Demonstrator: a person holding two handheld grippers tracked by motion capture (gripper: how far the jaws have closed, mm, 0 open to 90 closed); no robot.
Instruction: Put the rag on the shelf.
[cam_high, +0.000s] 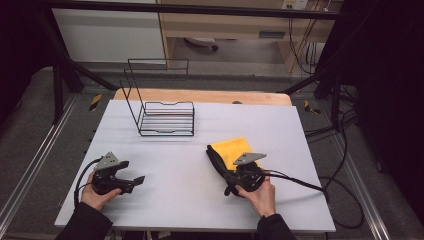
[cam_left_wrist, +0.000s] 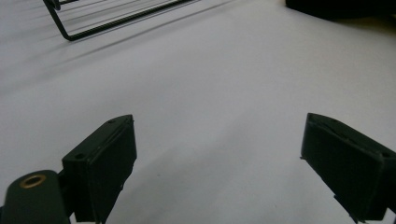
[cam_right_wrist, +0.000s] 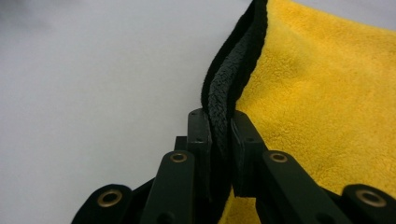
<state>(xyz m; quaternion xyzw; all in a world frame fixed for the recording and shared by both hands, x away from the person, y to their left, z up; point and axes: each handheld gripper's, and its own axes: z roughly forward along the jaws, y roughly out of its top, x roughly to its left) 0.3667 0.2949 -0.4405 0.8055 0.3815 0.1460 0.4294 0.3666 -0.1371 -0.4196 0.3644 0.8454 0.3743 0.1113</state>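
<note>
A folded cloth (cam_high: 231, 150), yellow on one face and dark grey on the other, lies on the white table (cam_high: 200, 130) right of centre. My right gripper (cam_high: 216, 159) is shut on its left edge; in the right gripper view the jaws pinch the dark folded edge of the cloth (cam_right_wrist: 299, 93) between the pads (cam_right_wrist: 200, 135). My left gripper (cam_high: 134, 183) rests at the table's front left in a hand, jaws wide apart. The left gripper view shows both its fingers (cam_left_wrist: 105, 163) over bare table with nothing between them.
A black wire rack (cam_high: 160, 107) stands at the back left of the table, and its base bar (cam_left_wrist: 116, 21) shows ahead of the left gripper. Cables (cam_high: 320, 187) trail off the table's right side. A wooden board (cam_high: 200, 96) lies along the far edge.
</note>
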